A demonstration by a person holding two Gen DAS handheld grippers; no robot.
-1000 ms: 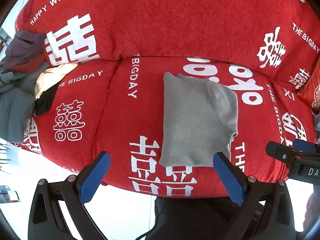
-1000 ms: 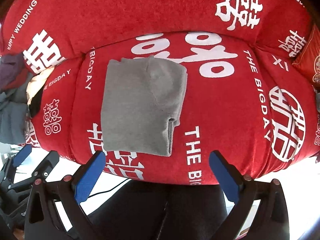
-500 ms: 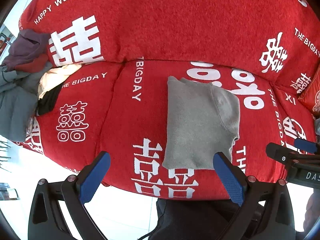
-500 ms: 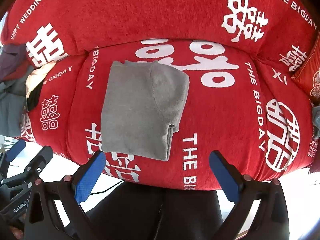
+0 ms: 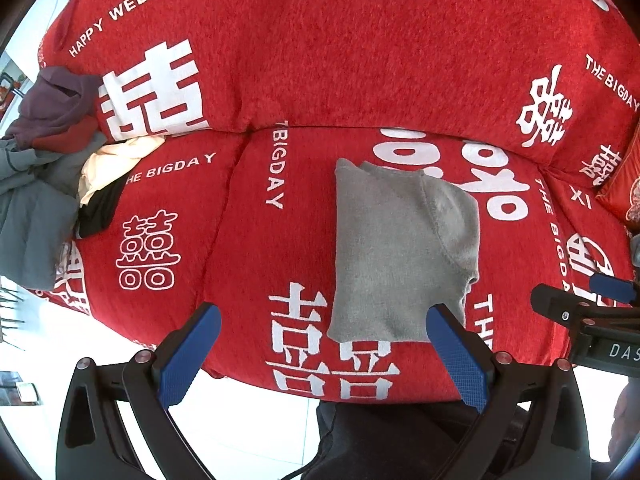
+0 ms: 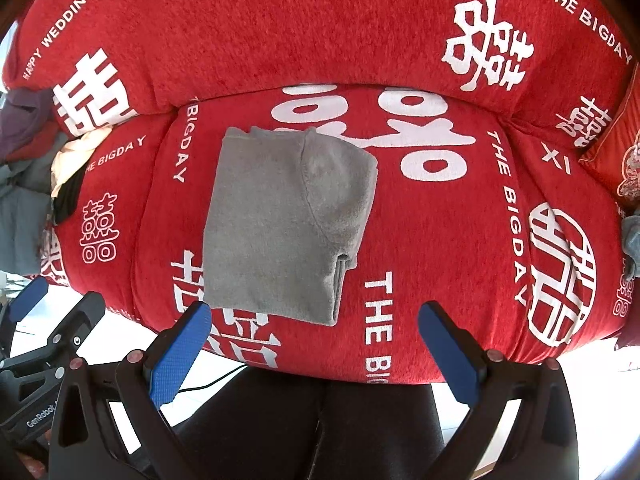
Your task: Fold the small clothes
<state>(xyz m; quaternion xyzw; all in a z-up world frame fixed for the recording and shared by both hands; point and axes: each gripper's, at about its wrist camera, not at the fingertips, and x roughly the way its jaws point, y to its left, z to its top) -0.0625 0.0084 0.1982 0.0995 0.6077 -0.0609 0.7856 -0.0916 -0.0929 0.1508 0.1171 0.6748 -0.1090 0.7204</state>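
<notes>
Folded grey garment (image 5: 396, 256) lies flat near the front edge of my red sofa seat (image 5: 248, 264); my left gripper (image 5: 320, 344) and right gripper (image 6: 312, 340) hover spread wide, holding nothing.

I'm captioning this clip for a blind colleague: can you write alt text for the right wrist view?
A folded grey garment lies flat on a red sofa seat printed with white wedding lettering. The right hand-held gripper is open in front of it, touching nothing. A pile of clothes sits at the left edge.
</notes>
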